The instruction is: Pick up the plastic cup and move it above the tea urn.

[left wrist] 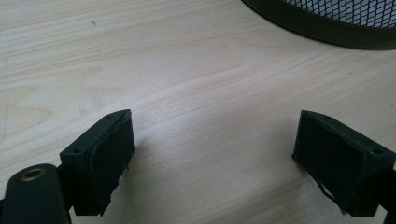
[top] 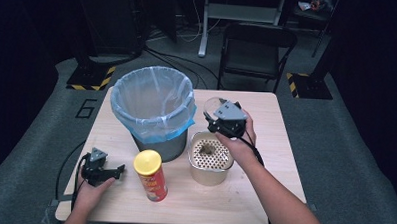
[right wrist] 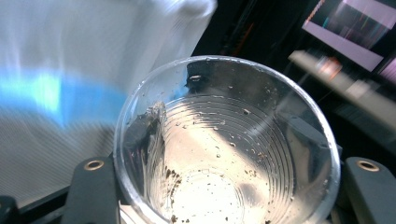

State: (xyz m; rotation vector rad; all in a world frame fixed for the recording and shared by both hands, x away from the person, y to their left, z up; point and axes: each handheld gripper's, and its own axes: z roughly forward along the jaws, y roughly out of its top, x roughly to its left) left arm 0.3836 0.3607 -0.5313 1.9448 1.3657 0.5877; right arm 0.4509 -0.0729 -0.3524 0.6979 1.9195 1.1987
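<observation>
1. The right gripper (top: 217,115) held a clear plastic cup (right wrist: 224,144), its jaws pinching the cup wall from both sides. In the high view the cup (top: 213,103) sat at 1 o'clock of the table's middle, just right of the lined mesh waste bin (top: 154,108) and above the perforated metal strainer pot (top: 210,157).
2. I noted brown grounds clinging inside the cup; a clump of residue lay in the strainer pot.
3. The left gripper (top: 104,173) rested at 8 o'clock on the table (top: 265,144), jaws spread wide with bare wood between them.
4. Risk, my judgement: the thin cup could buckle or slip if the pinch tightened or eased; its ribbed wall already looked distorted near one pad.
5. Risk: tipping the cup short of the bin rim would drop grounds on the table or back in the pot.
6. Risk: the bin liner (right wrist: 60,70) stood just beside the cup; a sweep towards 9 o'clock could snag it.
7. Room: open table lay at 3 o'clock of the pot, up to the right edge. The red crisp can (top: 151,174) at 6 o'clock stood between the two hands, and a low crossing could topple it.
</observation>
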